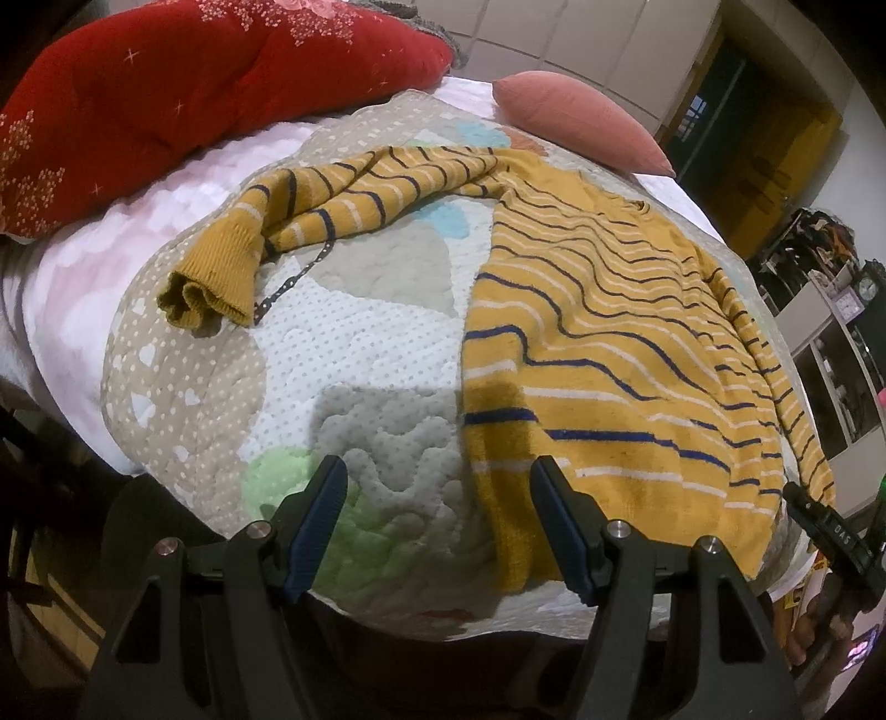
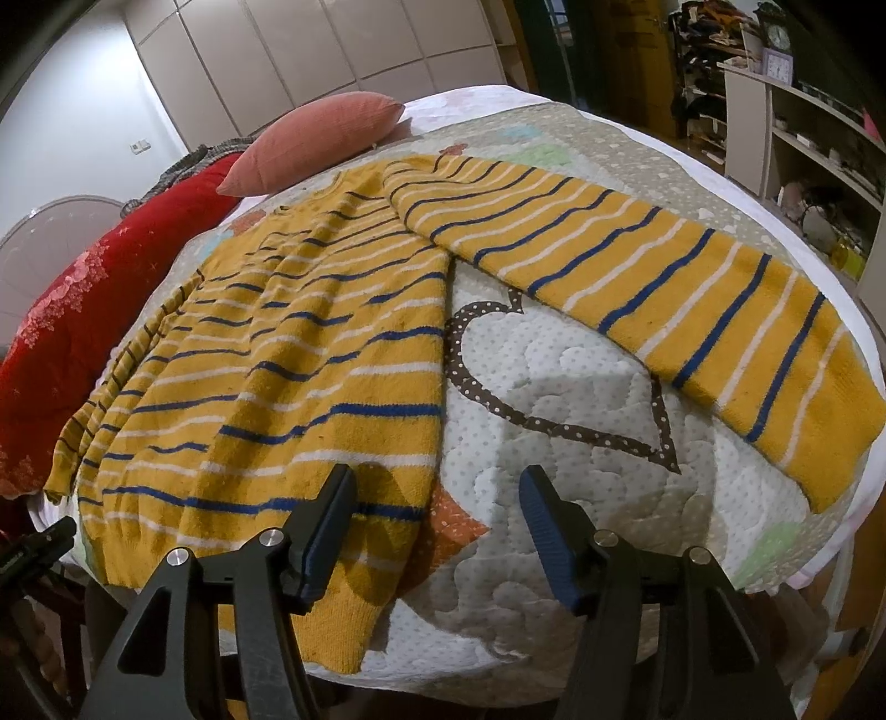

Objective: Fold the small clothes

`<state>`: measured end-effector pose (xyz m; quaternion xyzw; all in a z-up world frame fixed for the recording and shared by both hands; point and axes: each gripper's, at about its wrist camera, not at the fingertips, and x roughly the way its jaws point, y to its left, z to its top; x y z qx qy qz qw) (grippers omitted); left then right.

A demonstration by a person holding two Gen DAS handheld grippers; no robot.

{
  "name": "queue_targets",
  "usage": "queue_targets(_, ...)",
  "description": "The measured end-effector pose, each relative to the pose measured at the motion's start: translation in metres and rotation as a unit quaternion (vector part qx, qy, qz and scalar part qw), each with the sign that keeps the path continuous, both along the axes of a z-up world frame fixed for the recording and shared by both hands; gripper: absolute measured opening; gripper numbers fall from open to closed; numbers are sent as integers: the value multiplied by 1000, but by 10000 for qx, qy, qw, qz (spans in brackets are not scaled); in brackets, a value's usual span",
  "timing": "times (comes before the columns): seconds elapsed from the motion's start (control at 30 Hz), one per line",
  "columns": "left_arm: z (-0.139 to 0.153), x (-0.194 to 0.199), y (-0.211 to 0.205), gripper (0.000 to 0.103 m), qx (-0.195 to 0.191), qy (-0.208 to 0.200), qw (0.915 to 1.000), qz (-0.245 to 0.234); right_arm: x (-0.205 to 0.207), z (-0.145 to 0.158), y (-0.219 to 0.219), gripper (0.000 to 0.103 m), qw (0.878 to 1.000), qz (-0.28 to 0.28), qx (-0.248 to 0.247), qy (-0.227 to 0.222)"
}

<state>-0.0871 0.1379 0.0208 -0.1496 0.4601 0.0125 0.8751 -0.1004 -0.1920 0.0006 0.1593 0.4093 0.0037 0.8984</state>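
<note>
A mustard-yellow sweater with blue and white stripes lies flat on the quilted mat, seen in the left wrist view (image 1: pixel 598 332) and the right wrist view (image 2: pixel 277 354). Its left sleeve (image 1: pixel 310 205) stretches out, bunched, with the cuff curled. Its right sleeve (image 2: pixel 664 299) lies straight out to the right. My left gripper (image 1: pixel 437 487) is open and empty, low over the hem's left corner. My right gripper (image 2: pixel 437 498) is open and empty, over the hem's right corner. The right gripper's tip also shows at the right edge of the left wrist view (image 1: pixel 830 531).
The patchwork quilted mat (image 1: pixel 354 354) covers a bed. A red quilt (image 1: pixel 166 94) and a pink pillow (image 2: pixel 321 138) lie at the far side. Shelves with clocks (image 2: pixel 803 111) stand to the right. White wardrobe doors (image 2: pixel 310 50) stand behind.
</note>
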Motion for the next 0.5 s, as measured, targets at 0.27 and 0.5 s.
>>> queue_targets(0.27,-3,1,1,73,-62,-40,10000,-27,0,-2,5,66,9997,160,191,-15)
queue_targets(0.5,-4,-3,4,73,-117,-44,9999,6,5,-8,47,55,9978,487,-454,3)
